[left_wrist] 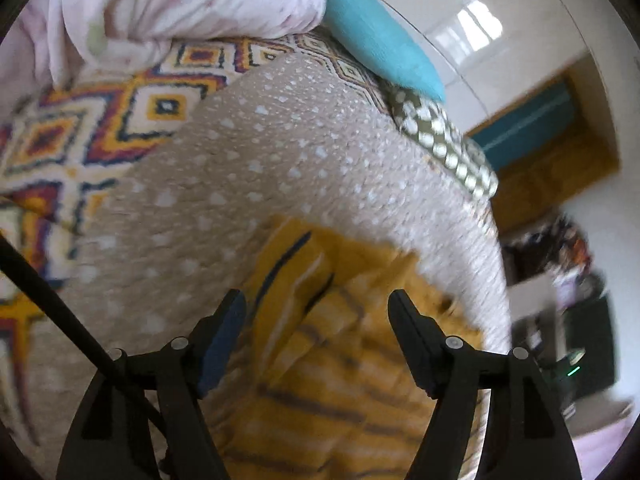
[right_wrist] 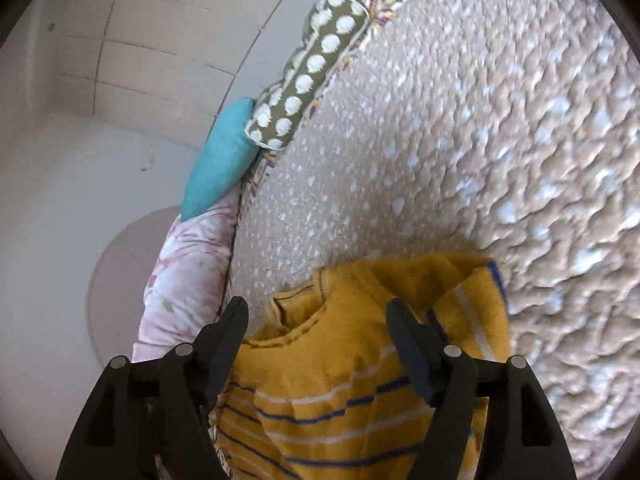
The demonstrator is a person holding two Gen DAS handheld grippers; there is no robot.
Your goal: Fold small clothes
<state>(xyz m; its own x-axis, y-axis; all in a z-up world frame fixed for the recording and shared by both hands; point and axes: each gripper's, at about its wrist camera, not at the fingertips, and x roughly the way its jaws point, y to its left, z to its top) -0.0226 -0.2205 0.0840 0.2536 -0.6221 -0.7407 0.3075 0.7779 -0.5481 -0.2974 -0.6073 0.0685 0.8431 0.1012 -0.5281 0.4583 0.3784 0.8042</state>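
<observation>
A small yellow garment with blue and white stripes (left_wrist: 336,364) lies on a beige quilted cover with white spots (left_wrist: 248,176). My left gripper (left_wrist: 318,304) is open just above the garment, jaws wide apart and empty. In the right wrist view the same garment (right_wrist: 344,380) lies rumpled, its neckline and a folded sleeve showing. My right gripper (right_wrist: 318,312) is open above it, holding nothing. The view is blurred.
A patterned rug-like blanket (left_wrist: 80,128) lies under the cover. A pink floral duvet (left_wrist: 160,4), a teal pillow (left_wrist: 384,36) and an olive dotted cushion (left_wrist: 444,140) sit along the bed's edge. White tiled floor (right_wrist: 100,120) lies beyond the edge.
</observation>
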